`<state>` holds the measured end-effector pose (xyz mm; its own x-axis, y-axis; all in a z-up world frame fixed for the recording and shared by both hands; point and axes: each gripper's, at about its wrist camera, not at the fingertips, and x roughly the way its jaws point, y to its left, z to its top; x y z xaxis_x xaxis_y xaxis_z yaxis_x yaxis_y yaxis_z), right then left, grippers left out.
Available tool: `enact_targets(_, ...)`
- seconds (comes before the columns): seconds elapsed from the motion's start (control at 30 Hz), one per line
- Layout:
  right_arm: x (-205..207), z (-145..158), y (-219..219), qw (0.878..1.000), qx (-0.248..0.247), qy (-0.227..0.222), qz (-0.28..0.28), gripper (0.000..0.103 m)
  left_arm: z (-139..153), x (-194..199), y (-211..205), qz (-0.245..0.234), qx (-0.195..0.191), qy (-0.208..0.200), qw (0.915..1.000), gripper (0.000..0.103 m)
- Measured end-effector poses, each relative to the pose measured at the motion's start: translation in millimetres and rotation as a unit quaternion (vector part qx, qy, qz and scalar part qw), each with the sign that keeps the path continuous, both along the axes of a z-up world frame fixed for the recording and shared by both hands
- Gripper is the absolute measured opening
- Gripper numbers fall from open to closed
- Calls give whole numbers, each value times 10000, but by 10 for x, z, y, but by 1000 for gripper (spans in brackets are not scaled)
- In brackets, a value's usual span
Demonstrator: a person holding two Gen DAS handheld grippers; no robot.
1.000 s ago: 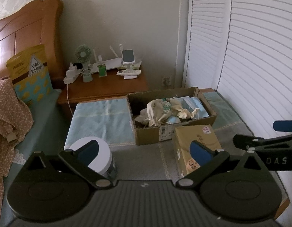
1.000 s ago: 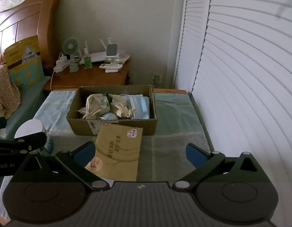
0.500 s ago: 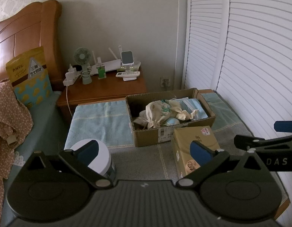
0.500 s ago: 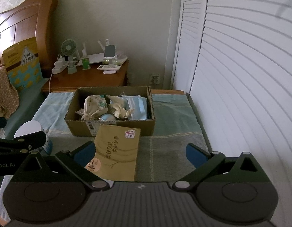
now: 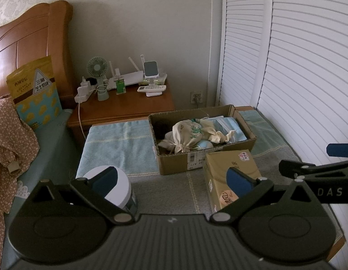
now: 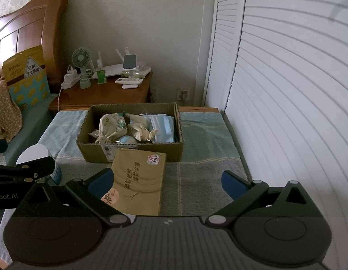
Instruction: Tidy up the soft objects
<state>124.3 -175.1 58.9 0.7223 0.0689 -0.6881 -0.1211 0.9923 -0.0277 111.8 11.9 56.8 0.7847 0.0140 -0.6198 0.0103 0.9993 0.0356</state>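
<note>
Both claws up and holding nothing, I'm looking down the bench. My right claw (image 6: pixel 166 180) has its jaws spread wide, and my left claw (image 5: pixel 171 178) is spread just the same.

The thing I judge I'm after is the tan tissue pack (image 6: pixel 139 181). It lies flat on the towel (image 6: pixel 203 164), straight ahead of the right claw and a touch to its left side, with the near end slipping under the left blue pad (image 6: pixel 102 180). Its long axis runs away from me, almost in line with the claw's fingers, leaning slightly. From the left claw the same pack (image 5: pixel 230 173) sits off toward the right finger, so the right hand is the nearer and better lined up, I reckon.

Beyond the pack, touching or nearly touching its far end, is the cardboard box (image 6: pixel 131 149), already holding cloth pouches (image 6: pixel 112 127) and a stack of face masks (image 6: pixel 161 126). The white tub (image 5: pixel 108 185) sits by my left claw's left finger.

So the move turns on squaring across the pack's narrow width, then carrying it forward into the box.
</note>
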Motion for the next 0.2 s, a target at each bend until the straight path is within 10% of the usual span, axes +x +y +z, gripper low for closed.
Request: enact_targets(0.2,-1,-1,-2,10000,0,1,-2,103,2,4,-7,1,1,-3,10000,102)
